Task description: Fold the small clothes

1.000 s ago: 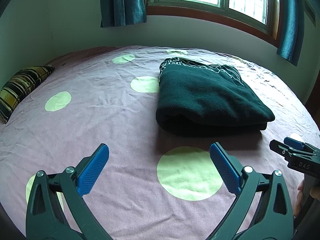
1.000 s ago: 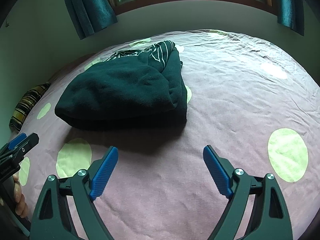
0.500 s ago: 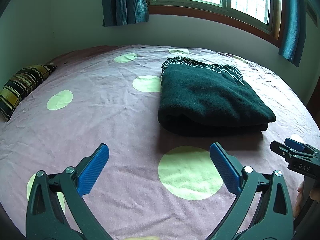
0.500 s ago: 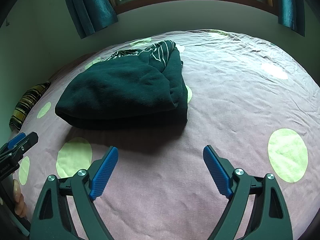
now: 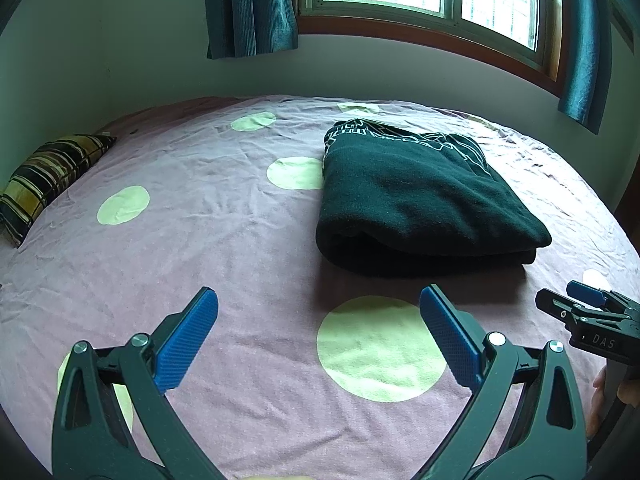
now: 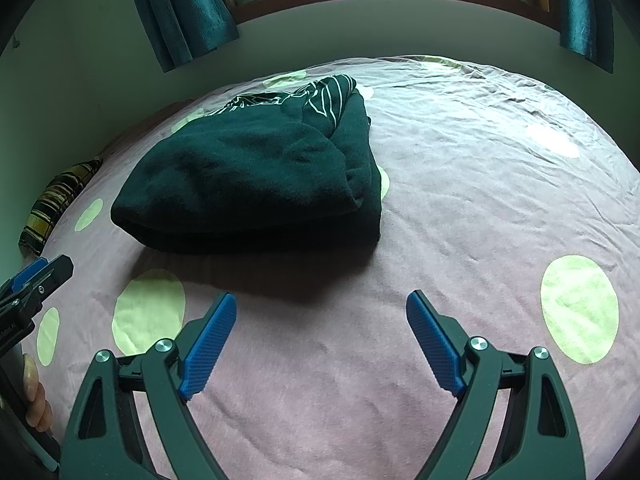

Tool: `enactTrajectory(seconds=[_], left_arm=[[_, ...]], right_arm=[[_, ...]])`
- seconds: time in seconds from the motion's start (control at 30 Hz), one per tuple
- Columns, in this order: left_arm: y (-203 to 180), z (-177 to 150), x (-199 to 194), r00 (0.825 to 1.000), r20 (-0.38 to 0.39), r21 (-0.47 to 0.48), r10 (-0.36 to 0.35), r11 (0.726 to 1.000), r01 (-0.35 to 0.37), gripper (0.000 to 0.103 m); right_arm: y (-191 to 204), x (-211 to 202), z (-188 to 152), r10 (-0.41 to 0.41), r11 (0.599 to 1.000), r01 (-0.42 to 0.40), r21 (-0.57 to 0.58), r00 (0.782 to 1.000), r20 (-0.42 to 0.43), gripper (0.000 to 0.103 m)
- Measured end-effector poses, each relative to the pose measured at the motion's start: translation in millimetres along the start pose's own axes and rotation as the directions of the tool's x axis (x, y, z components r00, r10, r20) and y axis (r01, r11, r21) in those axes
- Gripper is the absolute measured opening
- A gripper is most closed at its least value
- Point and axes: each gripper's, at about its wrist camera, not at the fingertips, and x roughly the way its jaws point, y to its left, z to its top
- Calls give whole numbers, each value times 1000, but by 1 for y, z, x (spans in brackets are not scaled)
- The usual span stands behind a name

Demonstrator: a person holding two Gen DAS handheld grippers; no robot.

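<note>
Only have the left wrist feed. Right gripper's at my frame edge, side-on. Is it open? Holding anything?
Observer: Right gripper is open, nothing between its pads. It sits short of the folded dark garment, with bare bedsheet between them.
Operator: Garment's right side tidy?
Observer: Not quite. The top layer bunches into a rounded lump there, and the striped part is crumpled at the far end.
Operator: Anything under that edge?
Observer: A green dot on the sheet, partly covered.
</note>
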Motion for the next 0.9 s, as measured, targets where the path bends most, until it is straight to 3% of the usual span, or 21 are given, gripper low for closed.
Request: enactTrajectory(seconds=[0.3, 0.47, 0.57, 0.73, 0.8, 0.9], left_arm=[[3, 0, 0, 1000, 4, -17, -29, 999, 29, 101], [7, -4, 4, 995, -45, -61, -93, 994, 90, 101], [6, -4, -1, 992, -7, -51, -123, 991, 123, 101], [0, 1, -17, 996, 92, 22, -4, 1000, 2, 101], [4, 8, -14, 998, 57, 58, 1, 998, -4, 101], [25, 22, -2, 996, 18, 35, 88, 995, -89, 101]], right_arm=[[0, 4, -2, 4, 1000, -4, -7, 1000, -18, 86], [2, 6, -4, 7, 1000, -8, -10, 1000, -27, 86], [2, 6, -4, 11, 1000, -11, -12, 1000, -28, 86], [-2, 4, -2, 36, 999, -36, 6, 999, -29, 86], [-6, -2, 1, 53, 998, -52, 22, 998, -21, 86], [-18, -17, 13, 84, 995, -84, 51, 996, 17, 86]])
